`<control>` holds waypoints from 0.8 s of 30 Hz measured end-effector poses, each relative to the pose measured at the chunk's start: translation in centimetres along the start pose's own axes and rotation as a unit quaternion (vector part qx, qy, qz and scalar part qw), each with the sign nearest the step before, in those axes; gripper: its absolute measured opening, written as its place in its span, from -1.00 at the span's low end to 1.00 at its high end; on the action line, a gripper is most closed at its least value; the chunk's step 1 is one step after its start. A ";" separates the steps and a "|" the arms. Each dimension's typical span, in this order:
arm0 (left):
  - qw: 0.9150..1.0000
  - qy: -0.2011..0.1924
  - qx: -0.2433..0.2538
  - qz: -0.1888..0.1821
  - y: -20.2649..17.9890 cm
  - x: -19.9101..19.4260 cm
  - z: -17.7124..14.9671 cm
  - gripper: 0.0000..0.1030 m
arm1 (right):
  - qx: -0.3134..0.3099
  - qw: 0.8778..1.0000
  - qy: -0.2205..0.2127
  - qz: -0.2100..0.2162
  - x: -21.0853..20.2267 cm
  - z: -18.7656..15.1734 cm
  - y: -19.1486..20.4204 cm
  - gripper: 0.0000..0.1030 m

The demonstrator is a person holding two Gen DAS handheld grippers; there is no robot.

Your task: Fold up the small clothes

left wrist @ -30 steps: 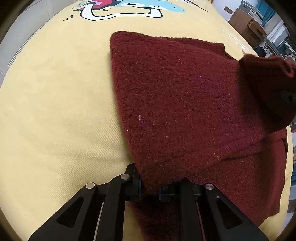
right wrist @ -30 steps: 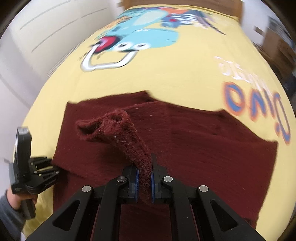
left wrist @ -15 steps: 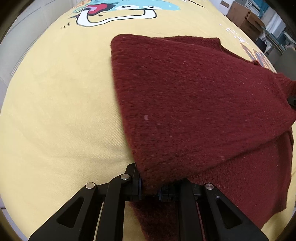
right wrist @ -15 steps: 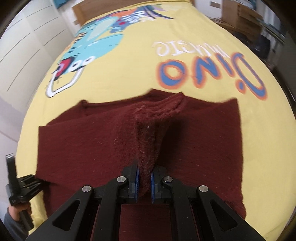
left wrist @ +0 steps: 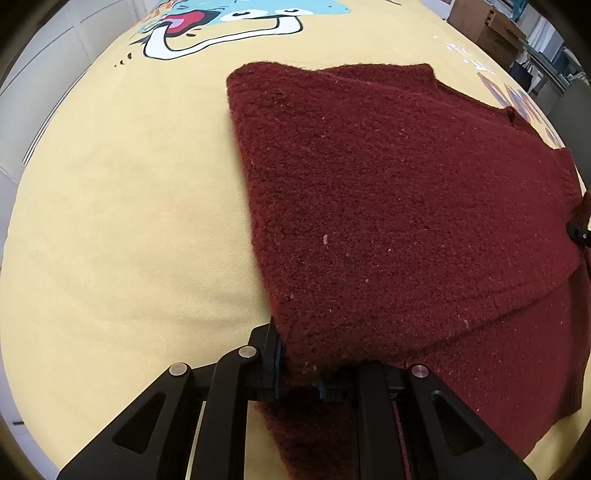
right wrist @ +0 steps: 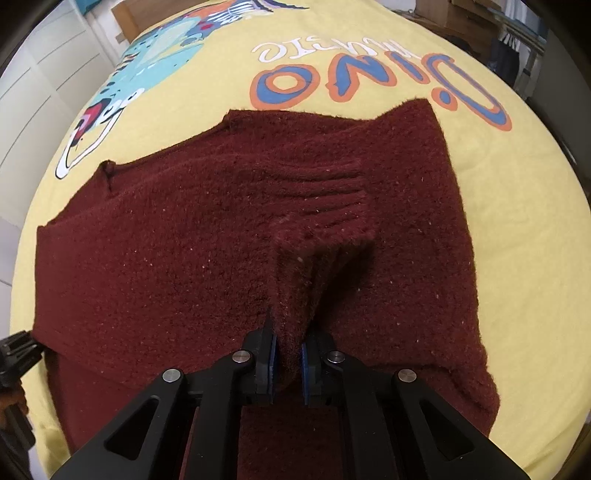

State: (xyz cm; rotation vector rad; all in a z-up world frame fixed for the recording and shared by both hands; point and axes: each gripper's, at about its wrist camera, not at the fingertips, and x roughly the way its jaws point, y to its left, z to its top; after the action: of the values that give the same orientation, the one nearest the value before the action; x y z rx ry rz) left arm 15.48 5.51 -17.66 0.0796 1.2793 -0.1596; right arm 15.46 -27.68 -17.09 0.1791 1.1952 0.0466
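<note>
A dark red knitted sweater (left wrist: 388, 206) lies on the yellow printed bed cover (left wrist: 129, 221), with one layer folded over its body. My left gripper (left wrist: 299, 373) is shut on the near corner of that folded layer. In the right wrist view the sweater (right wrist: 184, 240) spreads wide, and its ribbed sleeve cuff (right wrist: 332, 206) is draped over the middle. My right gripper (right wrist: 288, 365) holds the cuff's fabric between its blue pads, low over the sweater; its jaws are starting to open. The left gripper (right wrist: 14, 350) shows at the sweater's left edge.
The bed cover (right wrist: 517, 203) carries a blue dinosaur print (right wrist: 155, 55) and orange-blue lettering (right wrist: 369, 77) beyond the sweater. White cupboard doors (right wrist: 37, 92) stand to the left. Furniture and boxes (left wrist: 487, 26) sit past the bed's far right.
My right gripper has carried the sleeve across and down, so the cuff now rests on the sweater's body instead of hanging raised. The folded layer lies flatter. The left gripper has barely shifted.
</note>
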 end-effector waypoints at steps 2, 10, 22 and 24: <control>1.000 -0.001 -0.007 -0.004 0.1 0.0 0.1 -0.69 | -0.022 1.000 -0.002 -0.020 0.1 0.1 0.6 -0.61; 0.999 -0.008 -0.026 0.029 0.3 -1.7 0.1 0.88 | -0.037 0.997 -0.010 -0.060 -1.0 -0.5 -0.3 0.55; 0.996 -0.086 0.015 0.016 -3.3 -8.8 2.5 0.98 | -0.092 0.994 -0.056 -0.024 -5.4 -0.9 3.3 0.99; 0.995 -0.097 0.023 0.004 -4.6 -8.4 2.9 0.98 | -0.108 0.992 -0.060 -0.006 -5.3 -0.9 5.1 0.99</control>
State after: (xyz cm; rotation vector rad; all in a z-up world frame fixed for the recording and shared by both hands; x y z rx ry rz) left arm 15.15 1.14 -8.68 0.1063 1.0817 -0.1845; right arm 12.97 -23.28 -11.72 -0.0162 1.0625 0.1514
